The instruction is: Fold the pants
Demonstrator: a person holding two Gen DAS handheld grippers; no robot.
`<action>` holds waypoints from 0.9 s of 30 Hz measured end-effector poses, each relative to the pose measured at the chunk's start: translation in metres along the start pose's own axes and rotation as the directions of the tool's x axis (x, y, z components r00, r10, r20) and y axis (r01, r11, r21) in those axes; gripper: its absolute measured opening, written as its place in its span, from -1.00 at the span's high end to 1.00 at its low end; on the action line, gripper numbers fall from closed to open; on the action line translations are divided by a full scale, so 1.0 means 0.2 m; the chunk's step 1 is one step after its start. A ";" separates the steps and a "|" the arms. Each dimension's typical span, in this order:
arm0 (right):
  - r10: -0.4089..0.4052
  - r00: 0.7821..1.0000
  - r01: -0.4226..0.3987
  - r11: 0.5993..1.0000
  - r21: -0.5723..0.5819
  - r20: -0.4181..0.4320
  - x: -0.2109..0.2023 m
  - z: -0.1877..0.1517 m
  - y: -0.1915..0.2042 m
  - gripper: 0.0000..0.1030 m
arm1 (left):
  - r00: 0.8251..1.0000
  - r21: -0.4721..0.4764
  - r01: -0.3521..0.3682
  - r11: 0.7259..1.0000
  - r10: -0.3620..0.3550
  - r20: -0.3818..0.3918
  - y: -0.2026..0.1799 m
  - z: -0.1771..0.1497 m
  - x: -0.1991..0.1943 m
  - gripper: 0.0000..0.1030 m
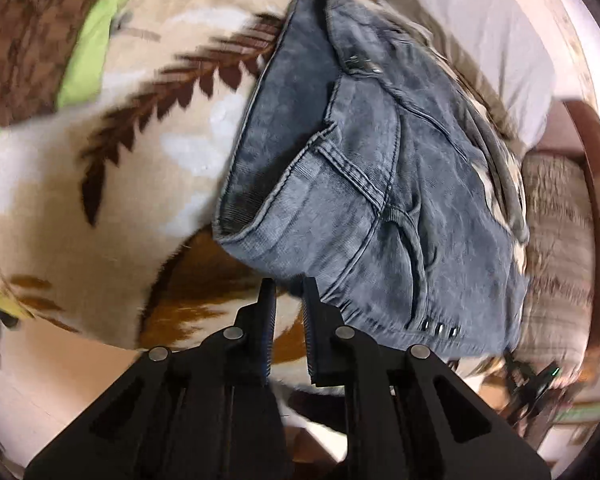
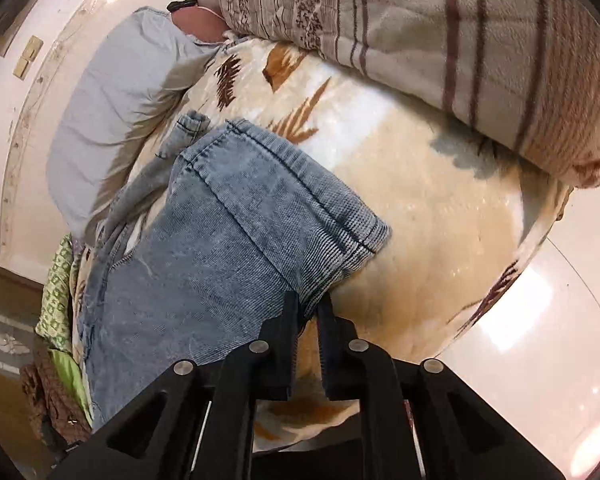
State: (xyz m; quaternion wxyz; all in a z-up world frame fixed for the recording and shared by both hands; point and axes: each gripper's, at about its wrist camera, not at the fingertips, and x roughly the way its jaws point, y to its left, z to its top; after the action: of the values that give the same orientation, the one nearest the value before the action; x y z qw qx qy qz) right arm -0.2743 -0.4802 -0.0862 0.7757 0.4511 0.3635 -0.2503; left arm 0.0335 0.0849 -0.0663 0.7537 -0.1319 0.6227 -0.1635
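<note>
Jeans [image 1: 372, 184] lie lengthwise along the bed's [image 1: 148, 152] near edge. Left gripper [image 1: 289, 294] pinches the waist end, right gripper [image 2: 309, 308] pinches the hem end [image 2: 284, 184]. Long axis runs between them; fold brings ends together.

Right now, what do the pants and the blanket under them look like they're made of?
Pants: looks like stonewashed blue denim, with a mottled fade, ribbed weave, stitched hem and metal rivets. Blanket: probably plush synthetic fleece, with a fuzzy sheen and a printed brown leaf pattern on cream.
</note>
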 end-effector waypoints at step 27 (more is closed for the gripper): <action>-0.248 0.966 0.255 0.893 -0.371 0.067 0.36 0.53 0.38 0.85 | 0.979 0.257 -0.203 0.945 0.202 0.031 -0.35 0.42 0.26 -0.22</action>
State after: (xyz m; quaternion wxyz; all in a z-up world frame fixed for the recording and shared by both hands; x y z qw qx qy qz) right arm -0.1392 -0.5429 -0.0693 0.8123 0.2406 0.4528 -0.2780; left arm 0.1190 -0.0007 -0.0683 0.7786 0.0319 0.6047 -0.1650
